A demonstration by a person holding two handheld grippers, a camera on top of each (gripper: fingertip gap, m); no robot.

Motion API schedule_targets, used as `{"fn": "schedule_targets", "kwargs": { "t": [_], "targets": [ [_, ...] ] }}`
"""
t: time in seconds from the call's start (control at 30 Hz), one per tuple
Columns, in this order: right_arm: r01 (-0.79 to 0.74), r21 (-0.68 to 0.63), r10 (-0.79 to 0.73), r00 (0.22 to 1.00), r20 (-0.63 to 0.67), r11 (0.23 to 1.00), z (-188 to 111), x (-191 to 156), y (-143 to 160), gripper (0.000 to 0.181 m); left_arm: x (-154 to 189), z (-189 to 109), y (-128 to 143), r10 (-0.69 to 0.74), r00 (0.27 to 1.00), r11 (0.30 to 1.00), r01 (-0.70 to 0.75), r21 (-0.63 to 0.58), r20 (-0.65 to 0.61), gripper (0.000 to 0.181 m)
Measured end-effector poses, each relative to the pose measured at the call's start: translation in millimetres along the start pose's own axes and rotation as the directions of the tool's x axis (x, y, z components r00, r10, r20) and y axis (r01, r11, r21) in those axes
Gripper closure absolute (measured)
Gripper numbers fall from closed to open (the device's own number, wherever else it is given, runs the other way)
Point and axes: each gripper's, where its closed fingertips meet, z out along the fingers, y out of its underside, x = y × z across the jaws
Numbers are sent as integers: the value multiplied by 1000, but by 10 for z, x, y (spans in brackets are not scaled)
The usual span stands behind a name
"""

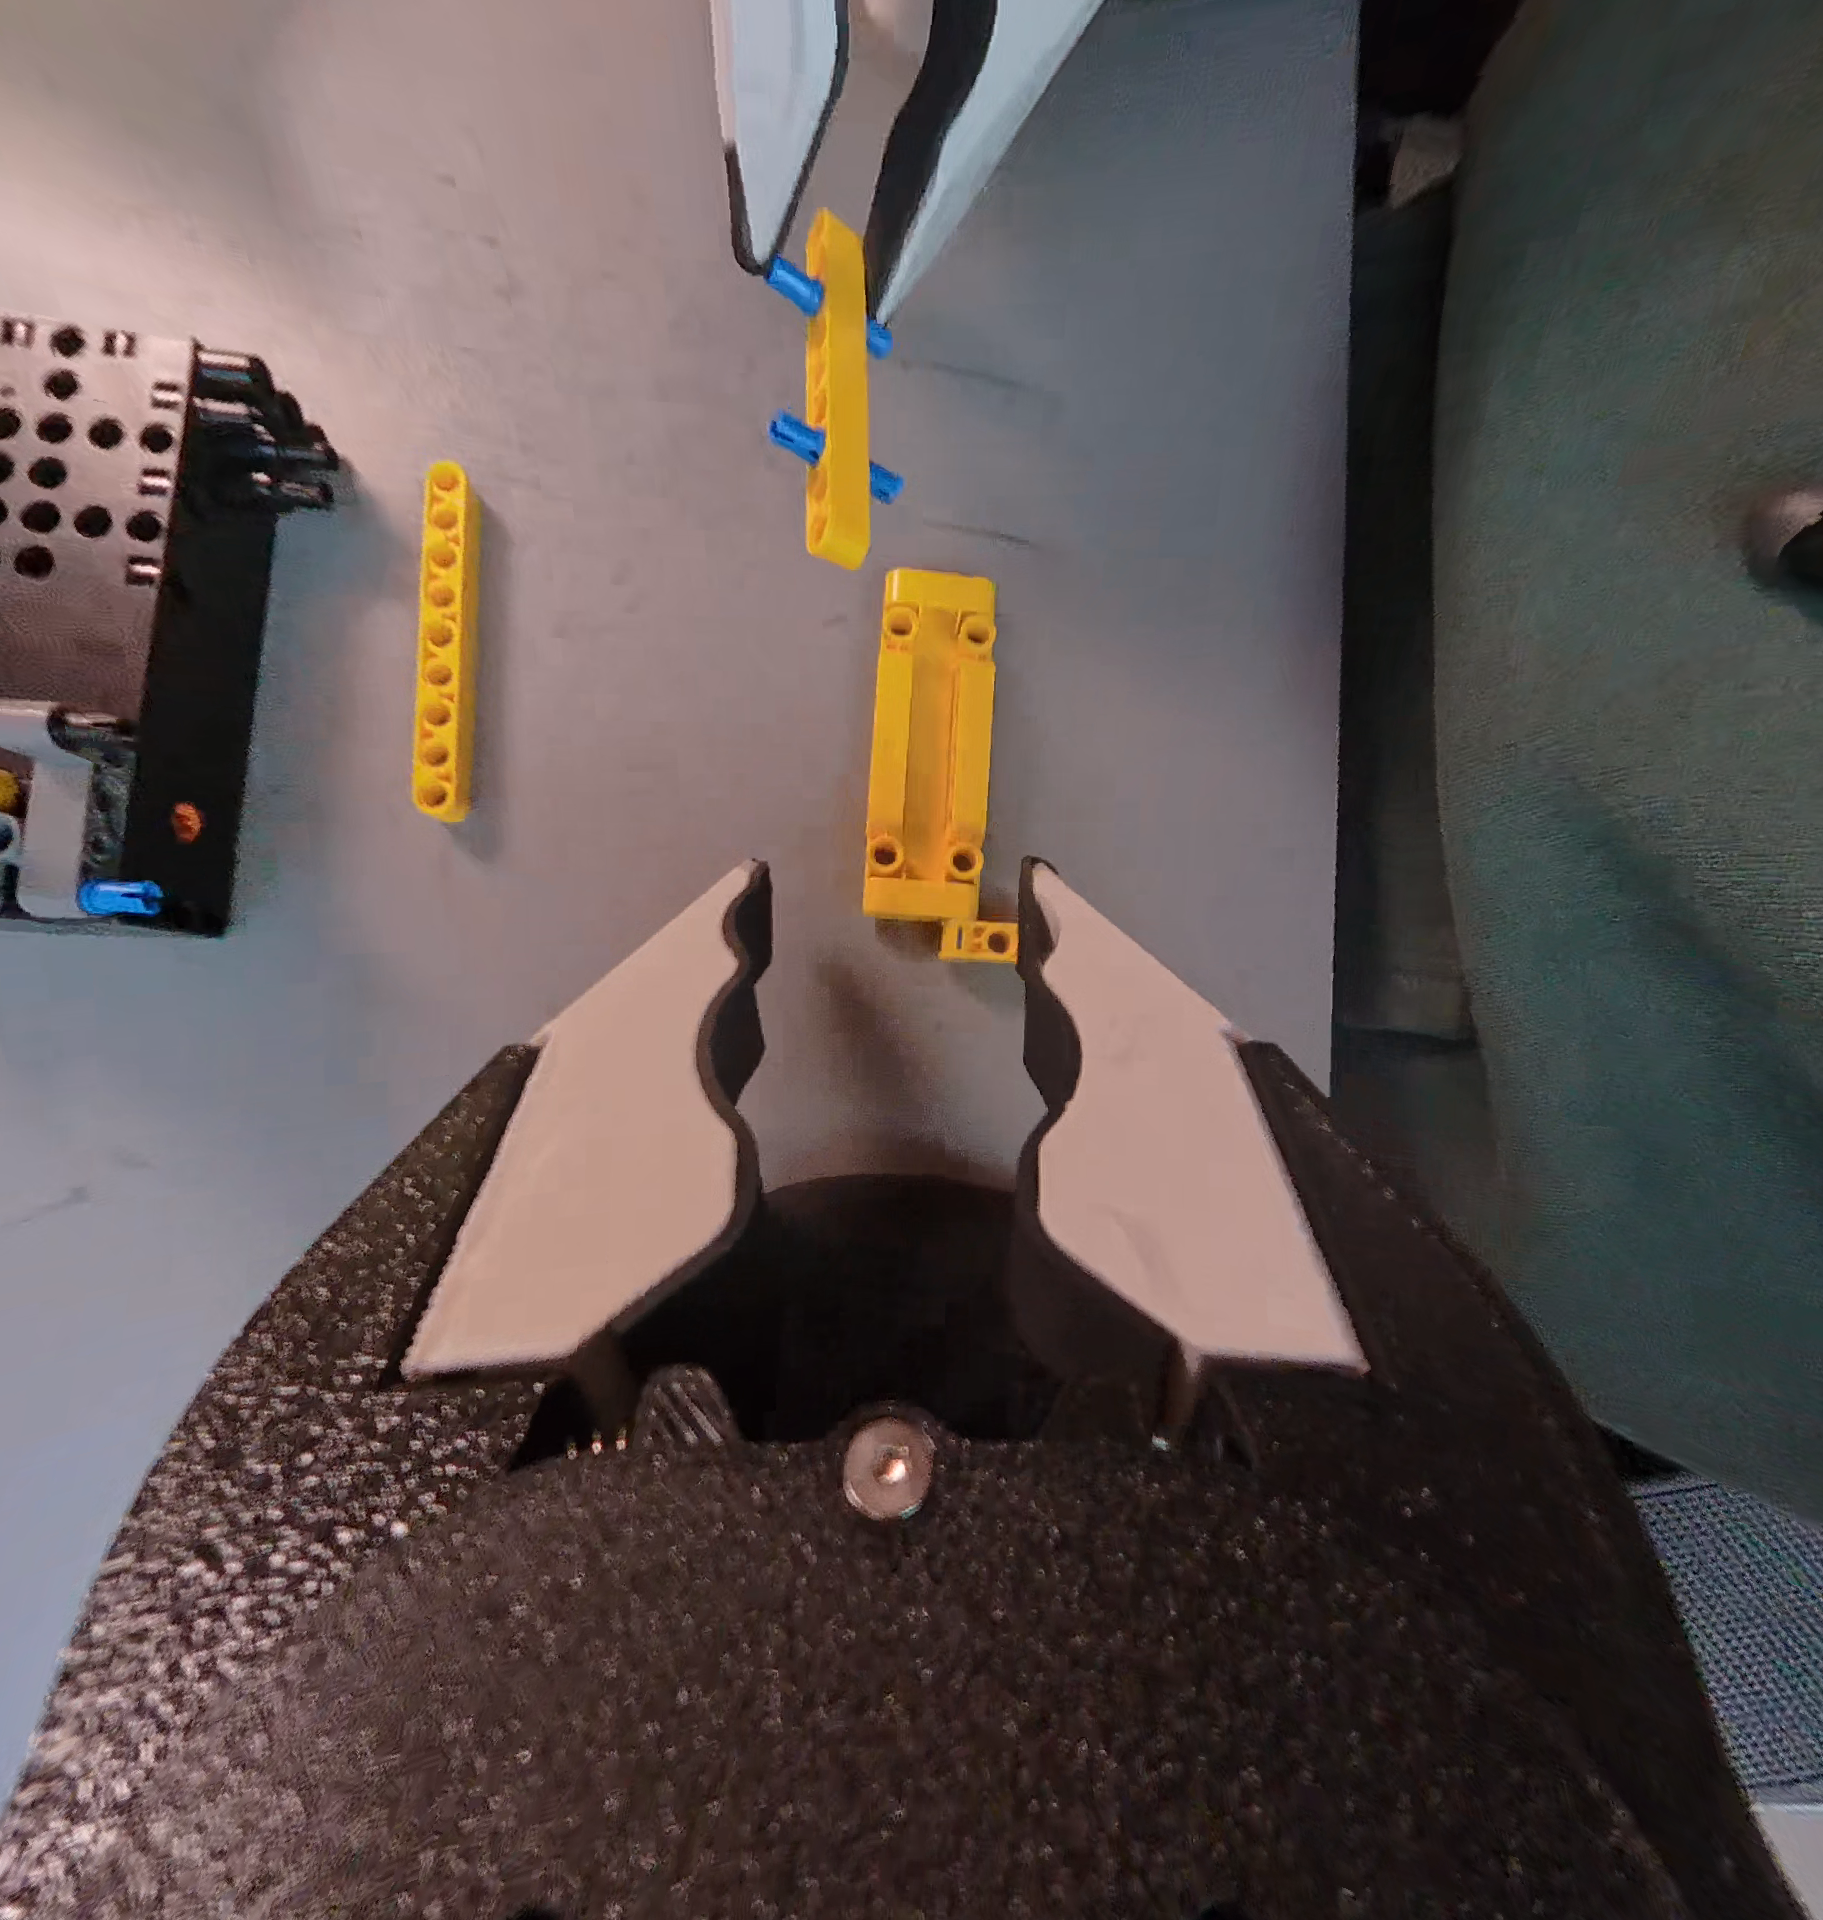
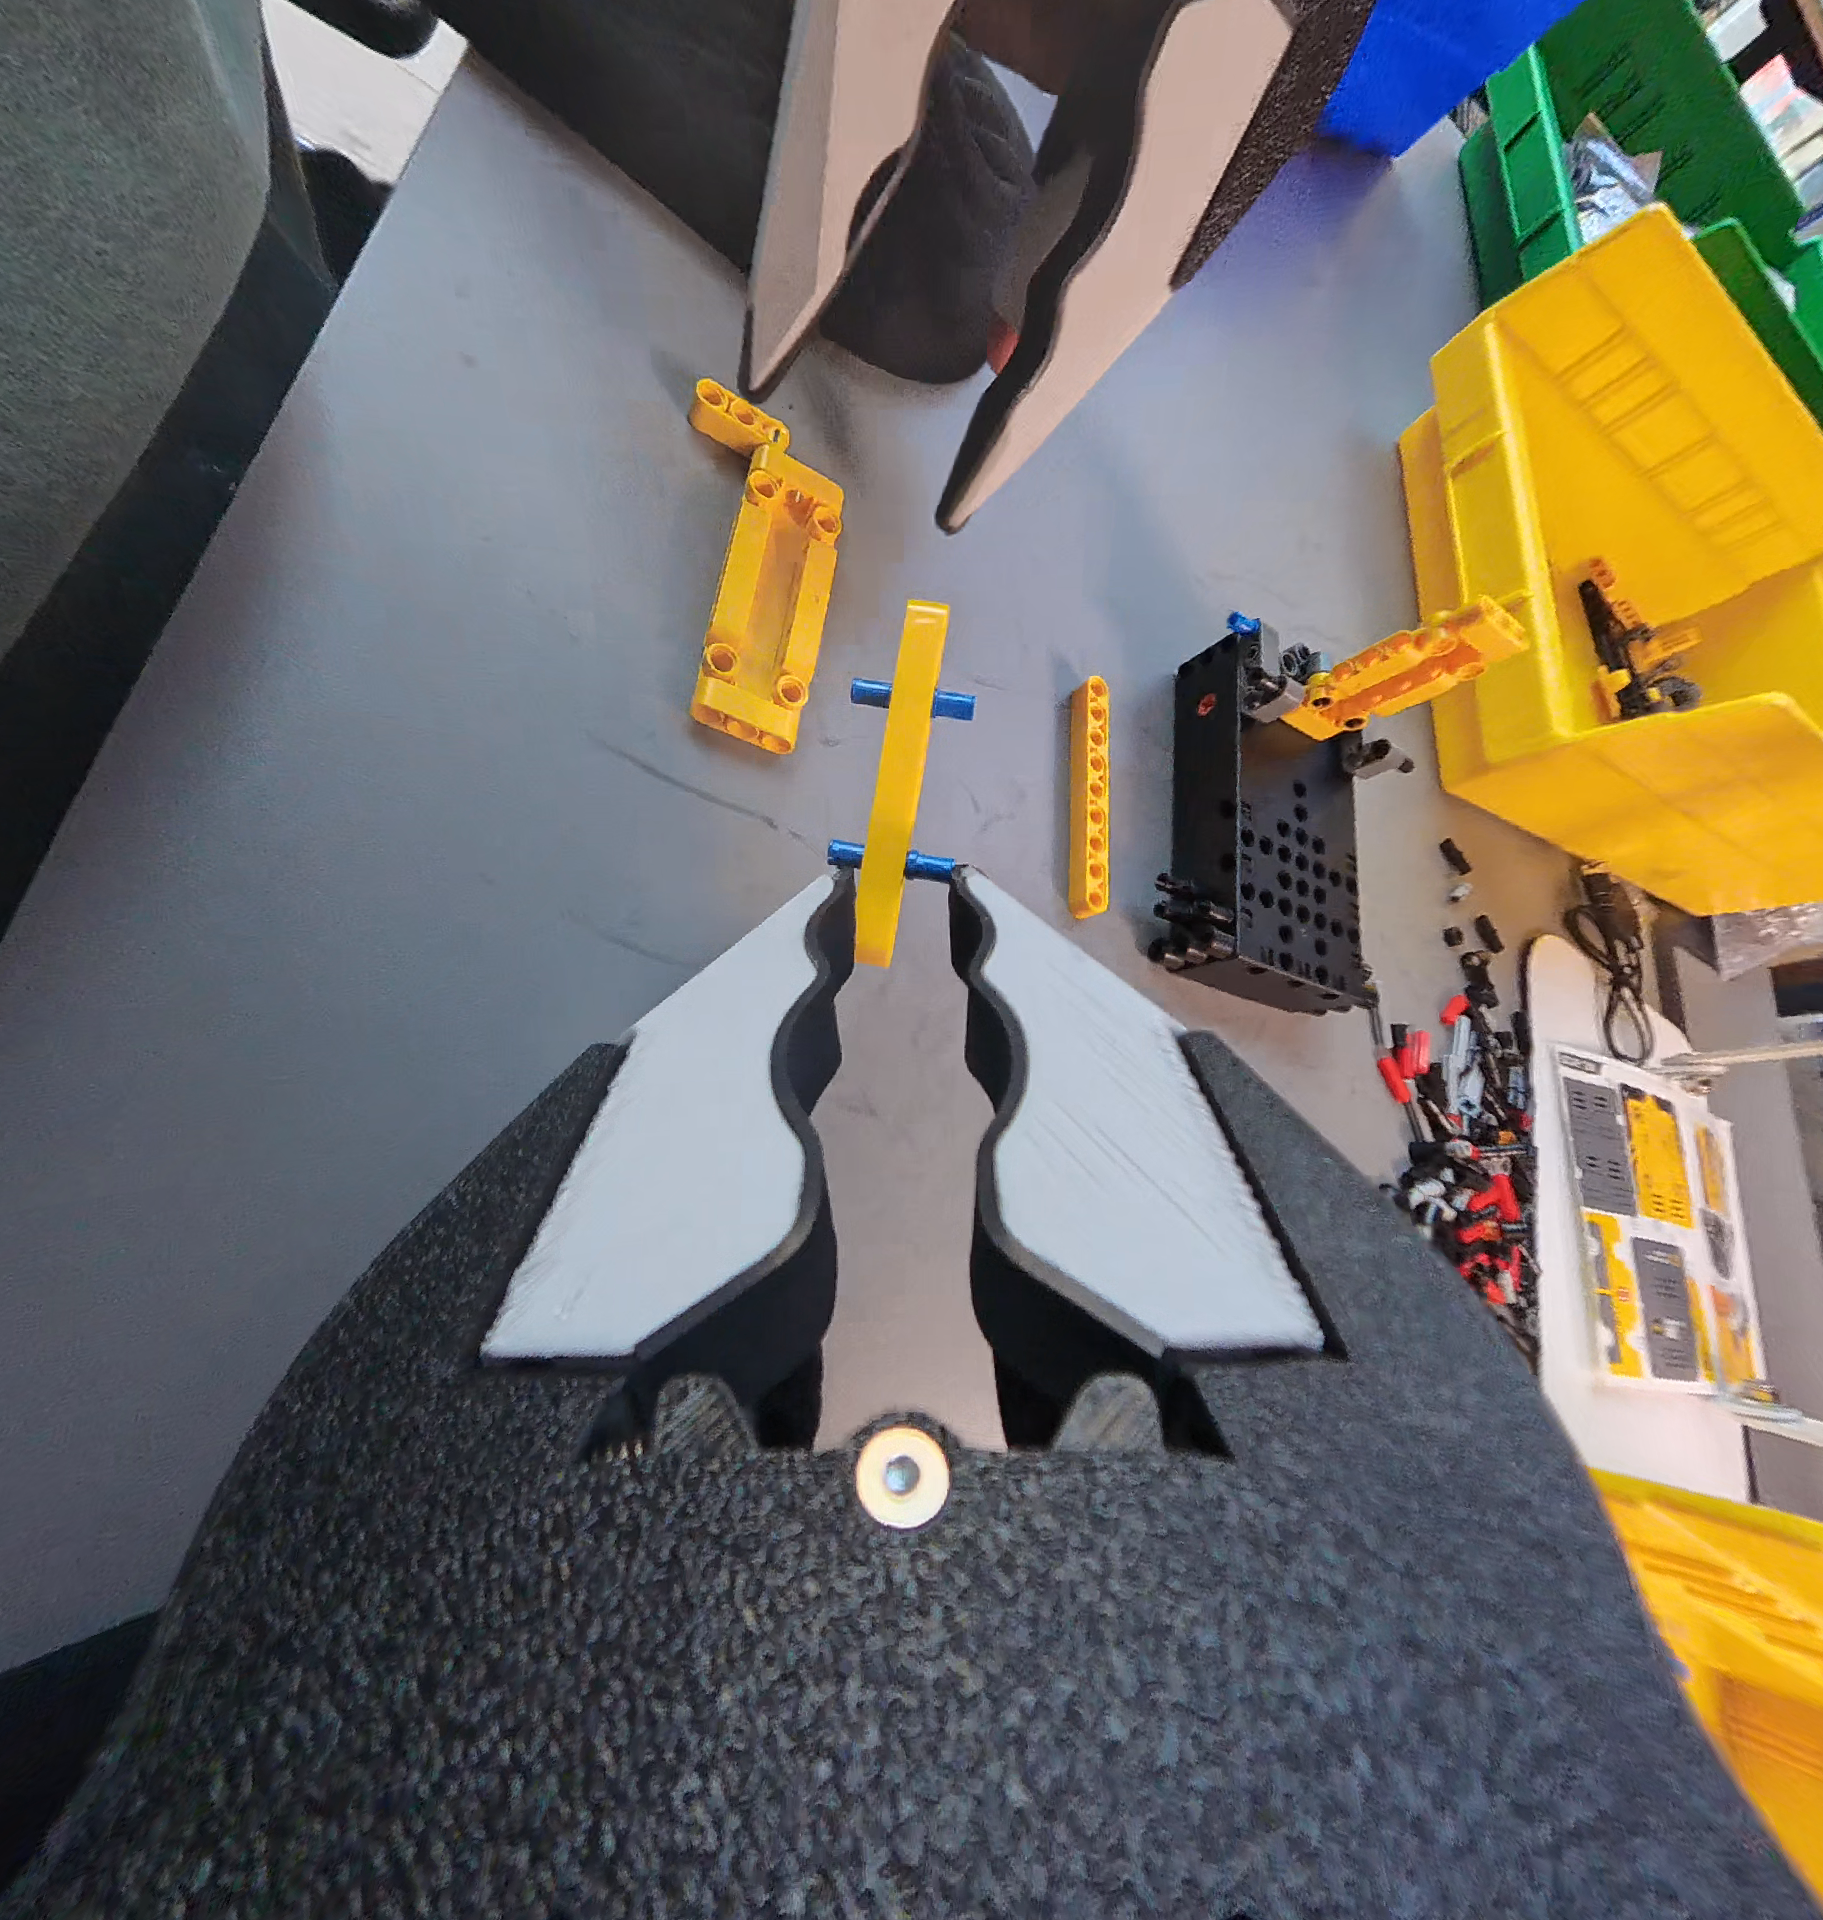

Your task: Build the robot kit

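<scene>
Between the fingertips of our right gripper (image 2: 896,873) stands a yellow beam (image 2: 902,779) on edge, with two blue pins through it. The tips press on the ends of the nearer blue pin (image 2: 928,864), one from each side, so we have the beam clamped by that pin; the farther pin (image 2: 912,698) sticks out freely on both sides. The beam reaches forward from the tips over the grey table (image 2: 419,727).

Our left gripper (image 1: 891,883) is spread wide and grasps nothing. Just ahead of its right fingertip lies a yellow panel piece (image 1: 928,743) flat on the table, with a small yellow connector (image 1: 980,940) at its near corner, just beside that fingertip. Farther left lies a second yellow beam (image 1: 445,639), bare of pins, and beyond it a black perforated block (image 1: 76,613) with pins on its side. Yellow bins (image 2: 1655,582) stand at the table's right edge.
</scene>
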Motion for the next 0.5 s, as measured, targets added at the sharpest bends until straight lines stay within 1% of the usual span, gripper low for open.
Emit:
{"fn": "schedule_targets", "kwargs": {
  "t": [0.07, 0.1, 0.13, 0.2, 0.3, 0.33, 0.4, 0.47, 0.5],
  "targets": [
    [45, -18, -45, 999, -9, 999, 22, -4, -13, 164, 40, 83, 97, 20, 999, 997, -18, -70, 30, 133],
    [56, -26, -56, 998, -6, 998, 32, -9, -19, 164, 55, 118, 109, 26, 999, 996, -23, -82, 37, 135],
    [64, -36, -64, 998, 2, 997, 41, -17, -20, 164, 50, 144, 105, 26, 998, 997, -22, -80, 51, 139],
    [69, -44, -69, 998, -5, 997, 49, -1, -34, 165, 23, 164, 91, 23, 997, 997, -17, -72, 74, 142],
    [39, -39, -39, 999, 1, 998, 48, 9, -45, 165, -9, 170, 80, 26, 995, 997, -20, -69, 94, 148],
    [30, -40, -30, 1000, 1, 999, 49, 14, -40, 166, -21, 177, 67, 27, 995, 998, -21, -59, 100, 144],
    [22, -55, -22, 1000, -2, 998, 55, 24, -12, 166, -18, 180, -22, 21, 995, 1000, -21, -9, 101, 142],
    [8, -52, -9, 1000, -22, 999, 57, 50, -13, 166, 4, 129, -210, -10, 997, 996, 2, 93, 82, 143],
    [-2, -45, 1, 1000, -28, 999, 56, 58, -25, 167, 2, 96, -322, -49, 997, 987, 38, 155, 65, 144]
  ]
}}
